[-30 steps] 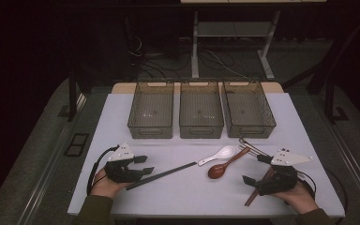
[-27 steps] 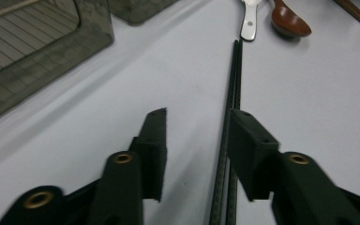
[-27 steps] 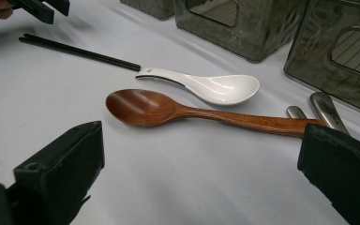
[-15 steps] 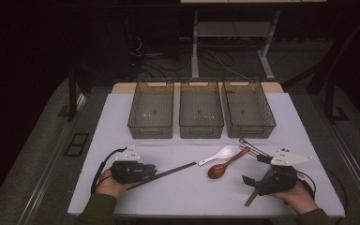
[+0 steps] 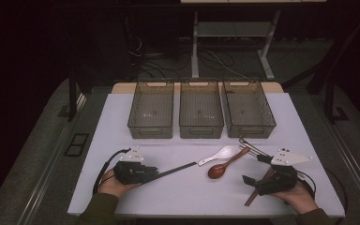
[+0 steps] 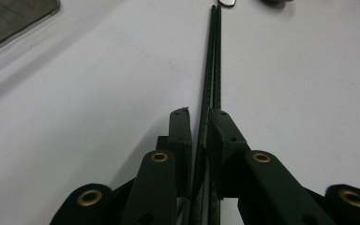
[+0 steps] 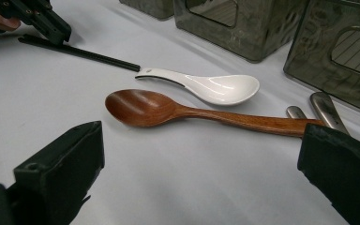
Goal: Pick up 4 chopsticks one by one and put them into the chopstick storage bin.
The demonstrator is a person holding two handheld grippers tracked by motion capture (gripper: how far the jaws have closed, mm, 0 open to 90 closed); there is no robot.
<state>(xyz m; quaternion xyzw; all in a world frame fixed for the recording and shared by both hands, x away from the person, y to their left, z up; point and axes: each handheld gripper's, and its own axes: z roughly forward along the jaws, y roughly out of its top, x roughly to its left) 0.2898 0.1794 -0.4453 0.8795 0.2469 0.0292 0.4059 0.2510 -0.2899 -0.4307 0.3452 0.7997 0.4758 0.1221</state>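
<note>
The left gripper [image 5: 155, 173] has just been closing its jaws, and they now pinch a pair of black chopsticks [image 6: 212, 70] that lie flat on the white table [image 5: 187, 197], tips reaching toward a white spoon [image 5: 219, 154]. The right gripper [image 5: 258, 169] rests well apart with its jaws spread wide on nothing, a wooden spoon [image 7: 168, 110] just ahead of it. Three grey bins [image 5: 201, 112] stand in a row behind.
</note>
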